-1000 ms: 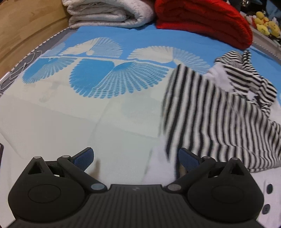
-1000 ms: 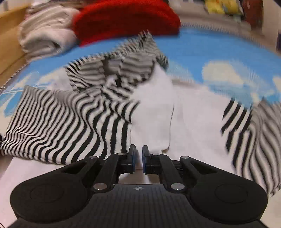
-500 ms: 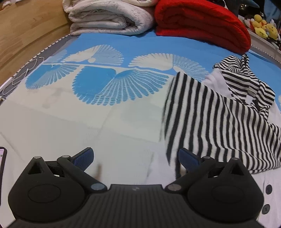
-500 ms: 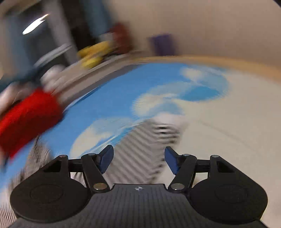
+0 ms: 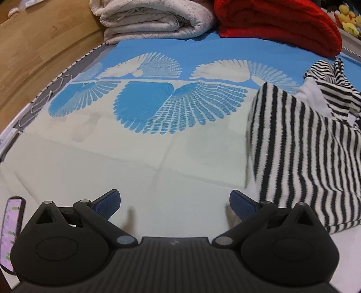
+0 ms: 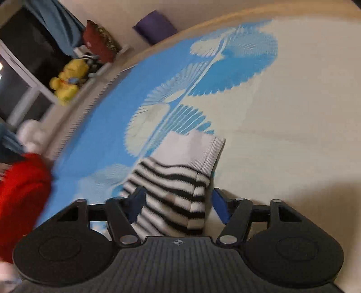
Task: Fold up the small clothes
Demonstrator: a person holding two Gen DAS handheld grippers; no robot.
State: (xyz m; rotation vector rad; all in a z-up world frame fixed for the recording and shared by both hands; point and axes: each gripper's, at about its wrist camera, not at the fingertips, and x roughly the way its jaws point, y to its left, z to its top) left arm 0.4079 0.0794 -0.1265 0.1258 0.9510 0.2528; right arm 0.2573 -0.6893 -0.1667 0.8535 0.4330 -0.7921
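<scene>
Over the striped sleeve (image 6: 173,180), right gripper (image 6: 178,202) now gapes, formerly pinched; left gripper (image 5: 174,202) stays wide.

The bedspread (image 5: 158,162) lies bare ahead of the wide-spread left gripper (image 5: 174,202) up to the far edge; there a folded white blanket (image 5: 155,20) and red blanket (image 5: 277,24) block passage; the striped garment (image 5: 300,144) fills the right side; a phone (image 5: 11,232) sits at the near left edge.
</scene>
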